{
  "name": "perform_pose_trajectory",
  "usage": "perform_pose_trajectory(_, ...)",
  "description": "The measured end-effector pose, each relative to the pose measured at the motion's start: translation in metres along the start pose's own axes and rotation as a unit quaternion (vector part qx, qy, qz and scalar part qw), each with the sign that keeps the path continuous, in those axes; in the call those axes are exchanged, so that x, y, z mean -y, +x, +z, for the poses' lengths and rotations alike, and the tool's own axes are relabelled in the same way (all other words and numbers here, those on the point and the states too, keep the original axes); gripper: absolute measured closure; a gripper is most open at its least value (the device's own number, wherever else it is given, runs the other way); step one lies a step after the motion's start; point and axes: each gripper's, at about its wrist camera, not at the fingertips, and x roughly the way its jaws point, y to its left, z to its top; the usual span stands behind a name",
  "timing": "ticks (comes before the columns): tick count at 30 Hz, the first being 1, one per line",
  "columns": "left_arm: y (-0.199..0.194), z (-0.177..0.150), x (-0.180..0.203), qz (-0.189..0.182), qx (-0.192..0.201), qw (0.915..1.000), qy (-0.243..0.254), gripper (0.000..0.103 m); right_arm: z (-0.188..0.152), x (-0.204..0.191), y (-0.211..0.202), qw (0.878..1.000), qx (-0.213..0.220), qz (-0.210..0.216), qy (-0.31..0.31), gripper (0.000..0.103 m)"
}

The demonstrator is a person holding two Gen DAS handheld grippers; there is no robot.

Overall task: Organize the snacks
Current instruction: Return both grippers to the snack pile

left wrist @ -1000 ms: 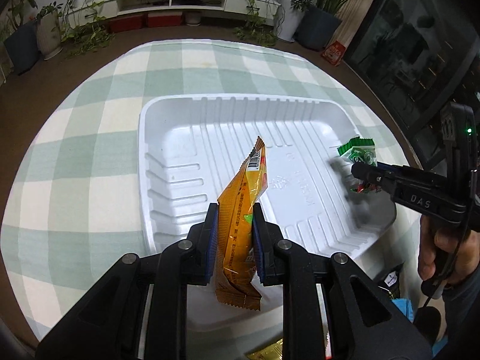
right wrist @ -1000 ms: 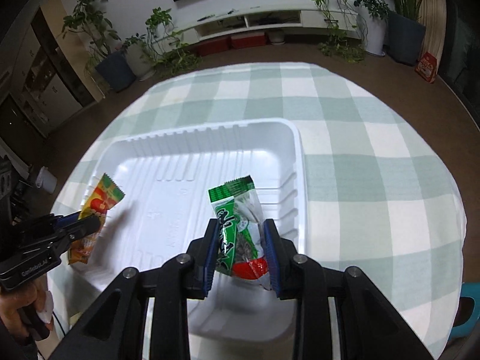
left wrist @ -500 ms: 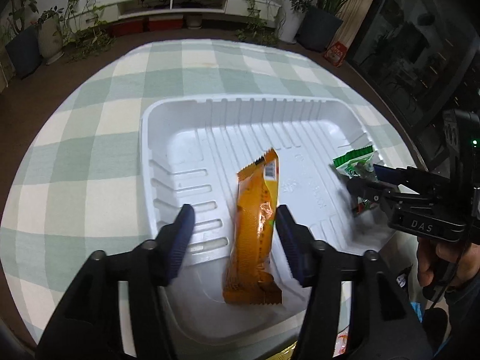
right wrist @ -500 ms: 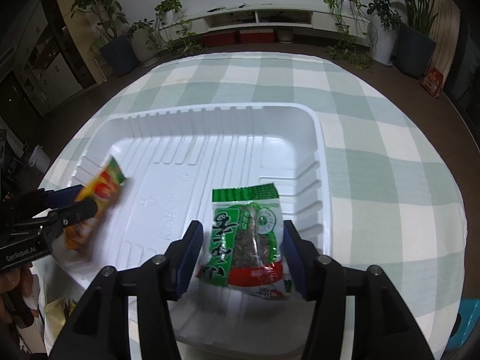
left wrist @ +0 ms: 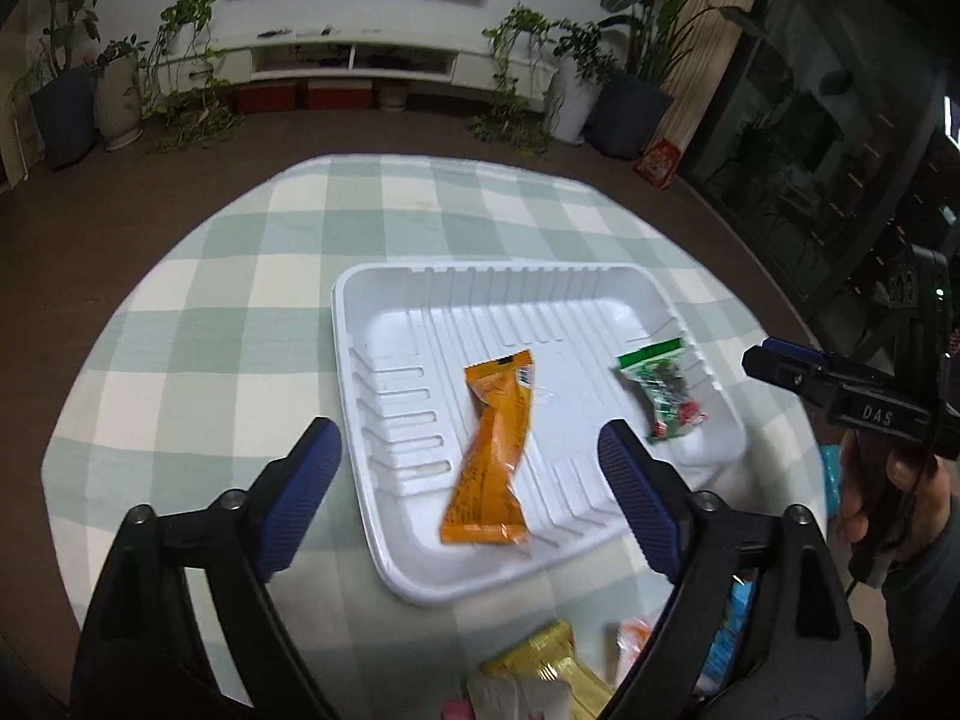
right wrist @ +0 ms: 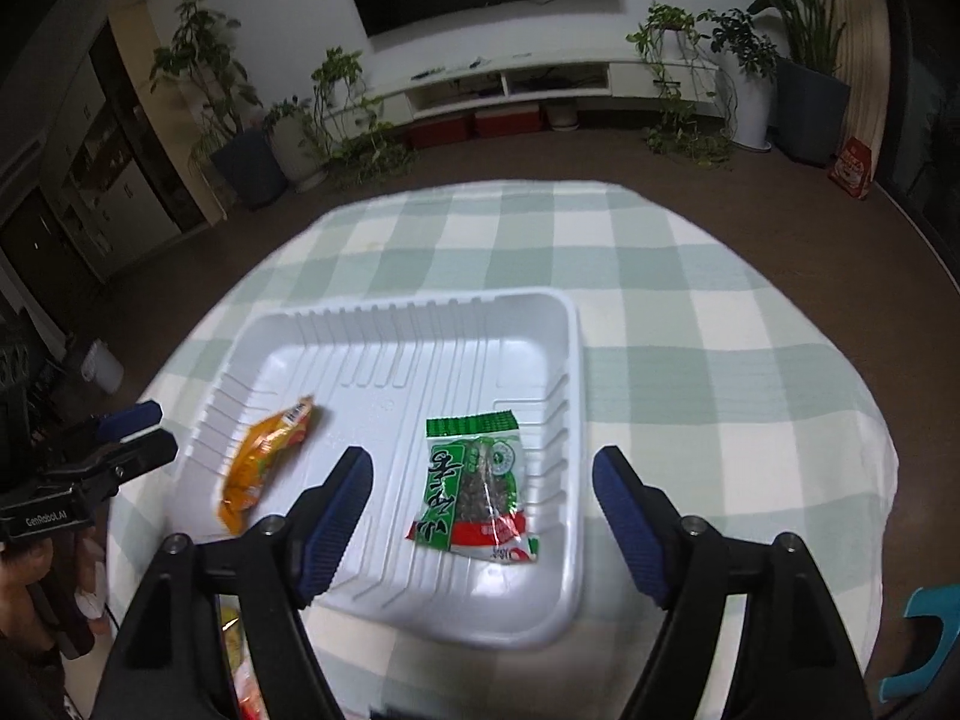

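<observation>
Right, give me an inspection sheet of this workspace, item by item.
Surface: round table with checked cloth.
Job's things: white tray holds an orange packet and a green packet, lying apart.
Clutter: loose snacks at the near table edge.
Grippers: left gripper and right gripper opening, nothing between the fingers.
Cables: nothing seen.
Surroundings: potted plants, low TV shelf.

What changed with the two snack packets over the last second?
Both were let go. The left hand-held gripper released the orange packet, which now lies flat in the white tray; its jaws are opening. The right hand-held gripper dropped the green packet beside it, jaws also opening. Both grippers backed up and away. The tray stayed put on the checked tablecloth.
</observation>
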Motion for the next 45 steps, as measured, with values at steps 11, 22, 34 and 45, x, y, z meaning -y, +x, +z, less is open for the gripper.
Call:
perform_pose_trajectory(11, -0.105, -0.109, 0.018, -0.008, 0.035, 0.9993, -0.008, 0.013, -0.103, 0.021, -0.114, 0.991, 0.084, 0.062, 0.089, 0.011)
perform_pose_trajectory(22, -0.129, -0.217, 0.053, 0.008, 0.008, 0.9989, -0.045, 0.013, -0.209, 0.001, -0.115, 0.978, 0.04, 0.135, 0.156, 0.004)
perform_pose_trajectory(34, -0.117, -0.215, 0.06, 0.014, -0.019, 0.9988, -0.042, 0.013, -0.226, -0.031, -0.116, 0.99, 0.043, 0.115, 0.072, 0.016)
perform_pose_trajectory(45, -0.102, -0.215, 0.053, 0.009, -0.03, 0.9975, -0.063, 0.013, -0.227, -0.063, -0.109, 0.997, 0.03, 0.069, -0.018, 0.028)
